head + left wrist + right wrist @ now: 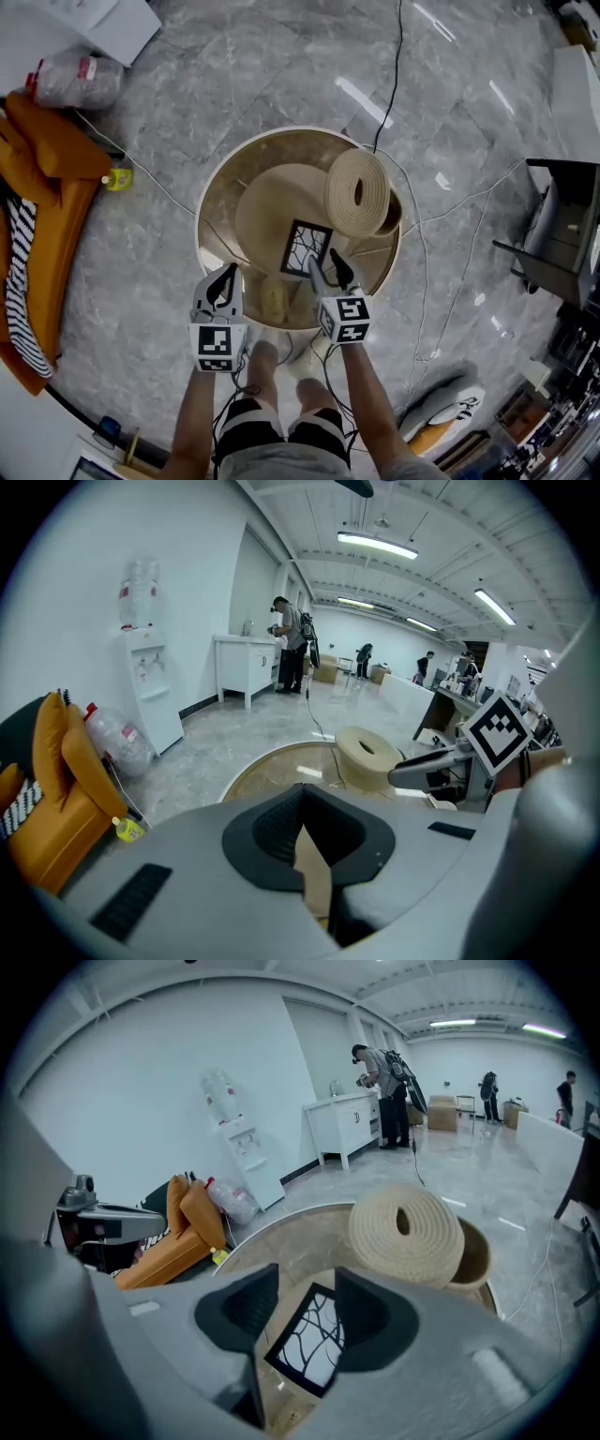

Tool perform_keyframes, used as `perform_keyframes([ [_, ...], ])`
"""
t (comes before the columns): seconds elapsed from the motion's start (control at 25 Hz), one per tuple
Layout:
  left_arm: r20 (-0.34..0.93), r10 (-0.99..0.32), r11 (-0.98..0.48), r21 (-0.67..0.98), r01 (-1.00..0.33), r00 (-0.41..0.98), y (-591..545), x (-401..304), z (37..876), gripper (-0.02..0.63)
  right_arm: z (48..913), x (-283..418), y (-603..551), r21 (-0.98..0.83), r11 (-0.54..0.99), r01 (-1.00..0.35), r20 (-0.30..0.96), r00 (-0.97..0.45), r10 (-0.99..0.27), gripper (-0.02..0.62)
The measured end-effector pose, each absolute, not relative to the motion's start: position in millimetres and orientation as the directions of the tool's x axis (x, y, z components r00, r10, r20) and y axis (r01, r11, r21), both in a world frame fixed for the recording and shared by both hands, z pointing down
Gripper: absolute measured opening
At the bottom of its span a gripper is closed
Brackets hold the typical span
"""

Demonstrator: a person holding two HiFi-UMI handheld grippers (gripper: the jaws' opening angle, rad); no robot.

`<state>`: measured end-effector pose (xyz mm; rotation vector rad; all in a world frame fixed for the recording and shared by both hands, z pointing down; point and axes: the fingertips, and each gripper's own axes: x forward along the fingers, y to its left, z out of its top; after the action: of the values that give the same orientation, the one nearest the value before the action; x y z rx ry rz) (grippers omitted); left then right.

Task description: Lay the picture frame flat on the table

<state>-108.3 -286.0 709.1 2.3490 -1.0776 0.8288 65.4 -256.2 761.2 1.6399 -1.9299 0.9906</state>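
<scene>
**Now that the frame looks flat: hazards from here**

As far as I can read the head view, the frame [307, 248] lies face up on the pale board [267, 202] in the middle of the table [212, 187], just beside the rope coil [357, 192]. It looks flat, though I can't rule out a slight tilt from these angles.

Right gripper [328, 270]: jaws partly open, moderate gap, nothing pinched. In its own view the frame shows through the gap, but it sits beyond the pads and clear of them.

Left gripper [225, 281]: jaws closed tip to tip, empty, over the table's near edge.

My judgement: the task is done or nearly done.

Risks:
- The right jaw tips hang close to the frame's near corner. A dip or sideways drift would nudge it, skewing it or pushing it against the coil.
- The frame's back is hidden. If a stand is folded out underneath, the frame would rock and not be truly flat.
- The coil stands on edge. A knock to the table could roll it onto the glass.
</scene>
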Motion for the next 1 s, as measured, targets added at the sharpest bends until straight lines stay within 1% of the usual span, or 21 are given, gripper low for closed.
perform_keyframes([
  [0.12, 0.637, -0.555, -0.616, 0.117, -0.779, 0.535, -297.6, -102.7, 674.5, 0.017, 724.7, 65.1, -266.3, -0.236, 0.078, -0.969, 0.686, -0.223, -0.693, 0.164],
  [0.36, 0.582, -0.604, -0.608, 0.106, -0.787, 0.545, -308.4, -93.6, 604.3, 0.017, 645.8, 68.5, -276.9, -0.193, 0.121, -0.974, 0.633, -0.217, -0.743, 0.072],
  [0.68, 0.495, -0.663, -0.616, 0.066, -0.785, 0.562, -316.7, -89.2, 501.2, 0.017, 528.1, 69.8, -276.3, -0.125, 0.157, -0.980, 0.539, -0.200, -0.818, 0.013],
  [0.8, 0.458, -0.682, -0.623, 0.045, -0.781, 0.570, -317.0, -82.2, 464.1, 0.017, 483.6, 75.8, -276.0, -0.101, 0.166, -0.981, 0.484, -0.194, -0.854, 0.002],
  [1.0, 0.421, -0.675, -0.658, 0.026, -0.752, 0.606, -290.3, -66.9, 397.8, 0.017, 408.7, 85.6, -256.5, -0.077, 0.167, -0.983, 0.409, -0.184, -0.894, 0.000],
])
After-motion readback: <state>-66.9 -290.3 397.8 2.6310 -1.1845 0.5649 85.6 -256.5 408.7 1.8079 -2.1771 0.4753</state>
